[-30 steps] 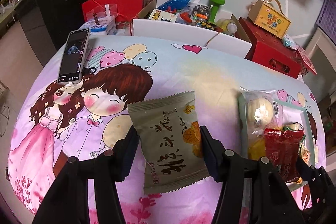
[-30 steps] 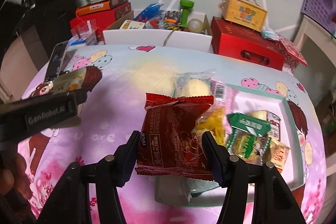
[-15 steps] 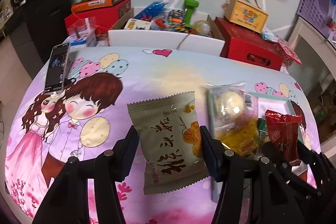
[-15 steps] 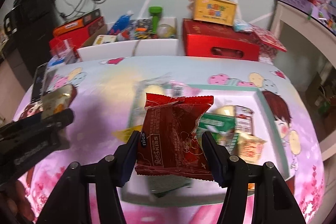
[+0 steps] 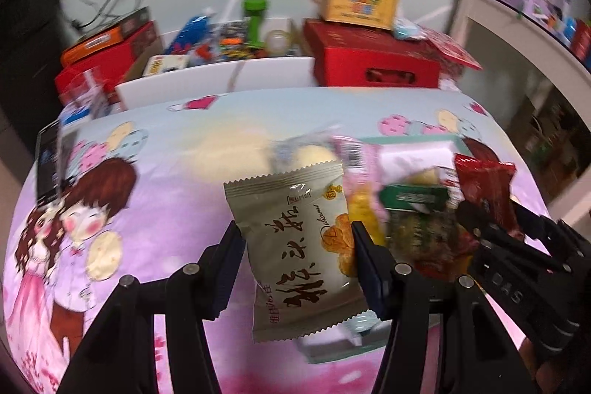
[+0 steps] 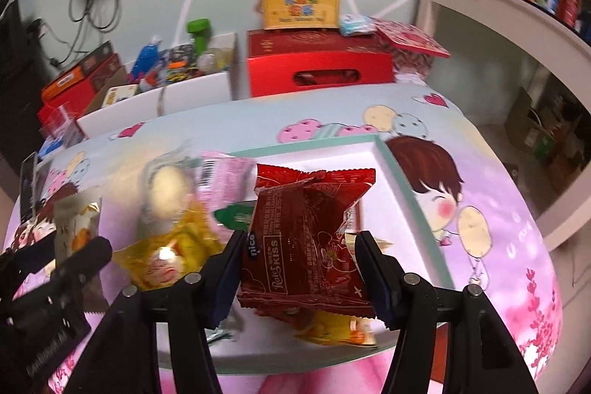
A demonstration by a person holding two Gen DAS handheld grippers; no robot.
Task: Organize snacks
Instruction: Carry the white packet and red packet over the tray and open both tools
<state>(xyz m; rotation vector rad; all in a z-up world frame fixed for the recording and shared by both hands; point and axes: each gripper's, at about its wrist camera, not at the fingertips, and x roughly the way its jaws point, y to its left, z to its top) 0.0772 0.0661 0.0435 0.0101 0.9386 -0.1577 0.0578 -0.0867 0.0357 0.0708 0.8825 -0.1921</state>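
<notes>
Left gripper (image 5: 297, 248): fingers closed on grey-green foil snack packet (image 5: 295, 246), left of white teal-rimmed tray (image 6: 402, 180). Right gripper (image 6: 301, 255): fingers clamp crinkled red snack packet (image 6: 306, 235) above tray.

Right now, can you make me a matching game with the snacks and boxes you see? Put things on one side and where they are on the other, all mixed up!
Things:
1. beige snack packet
2. red snack packet
3. yellow box with a handle
4. phone

Places:
A. on top of the red box
B. held in the right gripper
C. lying flat on the cartoon cloth, far left
D. held in the left gripper

Pairs: 1-D, 2-B, 3-A, 4-C
</notes>
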